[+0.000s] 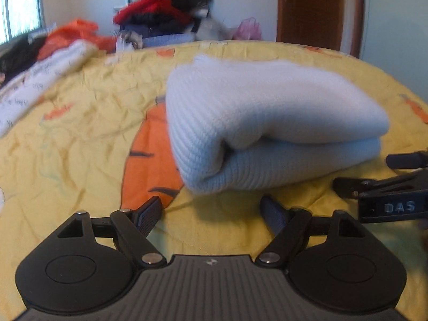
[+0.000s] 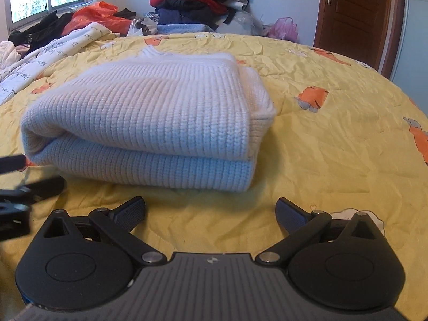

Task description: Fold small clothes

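Note:
A pale ribbed knit sweater (image 1: 267, 123) lies folded in a thick stack on the yellow quilt (image 1: 80, 123); it also shows in the right wrist view (image 2: 149, 123). My left gripper (image 1: 211, 214) is open and empty, just in front of the sweater's near left corner. My right gripper (image 2: 211, 211) is open and empty, a little in front of the sweater's near edge. The right gripper shows at the right edge of the left wrist view (image 1: 388, 184), and the left gripper at the left edge of the right wrist view (image 2: 24, 182).
The quilt (image 2: 321, 139) has orange cartoon prints. A pile of red and dark clothes (image 2: 198, 2) stands behind the bed. An orange bag (image 2: 93, 16) and a white printed blanket (image 2: 40, 58) lie at the far left. A brown door (image 2: 355, 18) is at the back right.

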`<state>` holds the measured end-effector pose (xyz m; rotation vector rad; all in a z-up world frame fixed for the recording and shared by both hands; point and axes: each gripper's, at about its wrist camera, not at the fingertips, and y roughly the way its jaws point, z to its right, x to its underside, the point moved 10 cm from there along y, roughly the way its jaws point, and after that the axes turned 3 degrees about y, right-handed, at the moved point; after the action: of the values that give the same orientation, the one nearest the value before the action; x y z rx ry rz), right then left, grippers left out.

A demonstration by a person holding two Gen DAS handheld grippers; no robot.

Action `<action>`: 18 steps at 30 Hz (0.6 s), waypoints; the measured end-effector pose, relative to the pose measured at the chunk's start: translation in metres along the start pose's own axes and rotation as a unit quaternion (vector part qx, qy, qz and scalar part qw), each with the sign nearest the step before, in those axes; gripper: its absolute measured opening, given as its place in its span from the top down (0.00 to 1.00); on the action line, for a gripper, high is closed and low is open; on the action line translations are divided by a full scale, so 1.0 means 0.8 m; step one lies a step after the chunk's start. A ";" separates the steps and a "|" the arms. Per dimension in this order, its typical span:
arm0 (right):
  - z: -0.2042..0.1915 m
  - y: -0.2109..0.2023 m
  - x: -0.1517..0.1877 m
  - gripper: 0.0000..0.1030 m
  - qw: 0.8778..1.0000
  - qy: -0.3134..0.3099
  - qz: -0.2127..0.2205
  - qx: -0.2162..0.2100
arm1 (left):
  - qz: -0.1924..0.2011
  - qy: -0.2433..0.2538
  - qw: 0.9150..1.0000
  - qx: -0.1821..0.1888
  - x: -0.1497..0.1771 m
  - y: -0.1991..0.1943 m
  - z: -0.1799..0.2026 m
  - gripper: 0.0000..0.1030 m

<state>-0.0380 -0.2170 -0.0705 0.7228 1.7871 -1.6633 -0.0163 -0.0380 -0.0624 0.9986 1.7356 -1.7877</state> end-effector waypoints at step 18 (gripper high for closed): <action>0.001 0.001 0.005 0.00 0.999 0.011 0.041 0.007 | 0.005 -0.011 1.000 -0.008 0.005 0.014 -0.005 0.00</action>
<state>-0.0400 -0.2177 -0.0741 0.8112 1.7392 -1.6208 -0.0094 -0.0347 -0.0727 0.9758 1.7265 -1.7695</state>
